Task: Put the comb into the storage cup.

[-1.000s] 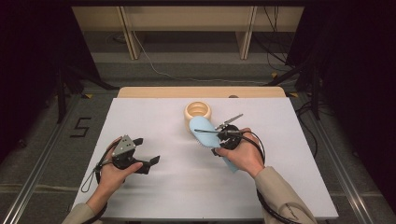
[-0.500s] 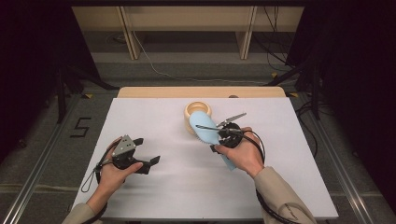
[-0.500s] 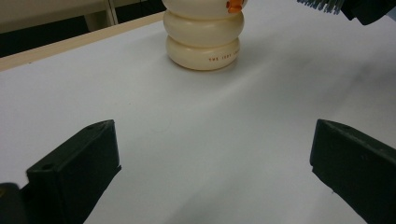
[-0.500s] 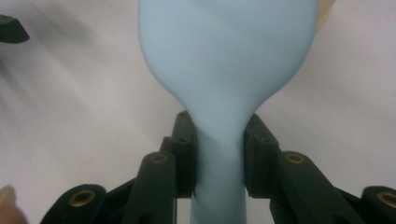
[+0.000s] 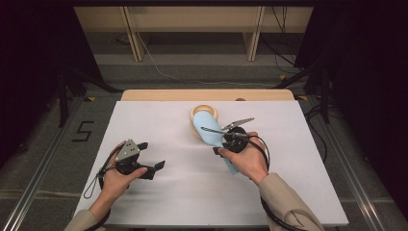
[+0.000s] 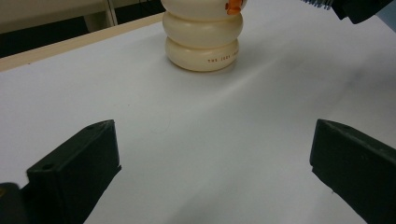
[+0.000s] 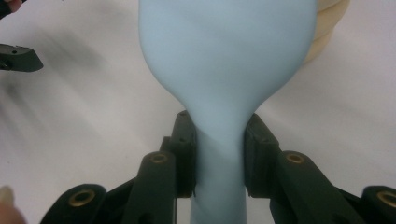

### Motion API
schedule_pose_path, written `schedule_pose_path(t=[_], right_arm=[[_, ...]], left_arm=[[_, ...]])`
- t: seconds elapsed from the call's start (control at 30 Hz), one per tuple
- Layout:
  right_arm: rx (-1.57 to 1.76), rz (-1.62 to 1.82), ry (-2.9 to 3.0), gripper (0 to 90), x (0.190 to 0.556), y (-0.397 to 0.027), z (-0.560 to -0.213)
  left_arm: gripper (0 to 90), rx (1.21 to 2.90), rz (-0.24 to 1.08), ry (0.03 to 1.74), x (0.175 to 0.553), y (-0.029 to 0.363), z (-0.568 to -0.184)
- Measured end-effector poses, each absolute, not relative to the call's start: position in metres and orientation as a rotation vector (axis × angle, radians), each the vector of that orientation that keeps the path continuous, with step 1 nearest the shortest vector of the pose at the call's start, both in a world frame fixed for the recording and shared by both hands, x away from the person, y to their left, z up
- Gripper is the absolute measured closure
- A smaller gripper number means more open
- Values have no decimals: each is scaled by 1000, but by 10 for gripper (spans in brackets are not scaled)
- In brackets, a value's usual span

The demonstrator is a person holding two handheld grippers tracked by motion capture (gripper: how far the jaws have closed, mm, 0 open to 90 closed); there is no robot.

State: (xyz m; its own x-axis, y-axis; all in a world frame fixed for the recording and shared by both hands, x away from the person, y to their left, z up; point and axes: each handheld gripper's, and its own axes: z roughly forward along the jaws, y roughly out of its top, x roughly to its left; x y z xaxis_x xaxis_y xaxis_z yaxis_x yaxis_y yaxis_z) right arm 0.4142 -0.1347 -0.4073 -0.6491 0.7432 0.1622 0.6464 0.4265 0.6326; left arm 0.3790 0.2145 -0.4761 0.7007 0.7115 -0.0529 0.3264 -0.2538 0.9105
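White table (image 5: 288, 192) for a work surface, lit against dark floor and shelf legs behind.

Had the left gripper (image 5: 151, 155) resting low on the near left of that table, jaws spread wide with nothing between them. Looked, in the left gripper view, straight across bare white at the pot (image 6: 203, 42) from the left gripper (image 6: 214, 130). Judged it the spare hand, parked clear of the work yet aimed at the pot, perhaps ready to steady it.

Held the right gripper (image 5: 226, 127) a little farther in, right of centre and near the pot. Saw in the right gripper view the right gripper (image 7: 219, 154) clamped on the spatula (image 7: 224, 56), pads pressing both sides of the narrow neck just below where the pale blue blade widens. Probably gripped there for control: close to the blade, on the slimmest part, so no twisting or slipping.

Found the spatula (image 5: 211, 134) slanting away from that hand, blade tip at the cream, ringed pot (image 5: 203, 111) toward the far middle of the table. Could not tell whether the blade sat inside the rim or merely leaned against the pot (image 7: 329, 37). Read it as either putting the spatula in or drawing it out.
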Motion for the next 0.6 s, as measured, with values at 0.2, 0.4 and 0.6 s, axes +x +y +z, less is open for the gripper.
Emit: schedule_pose_path(t=[0.2, 0.4, 0.6], right_arm=[[1236, 1056, 2504, 701, 413, -133, -407], [1233, 1088, 2475, 701, 413, -133, -406], [1235, 1121, 2451, 701, 412, -131, -406]], left_arm=[[9, 1854, 453, 813, 379, 214, -476], [8, 1854, 452, 814, 379, 214, -476], [8, 1850, 448, 815, 379, 215, -476]])
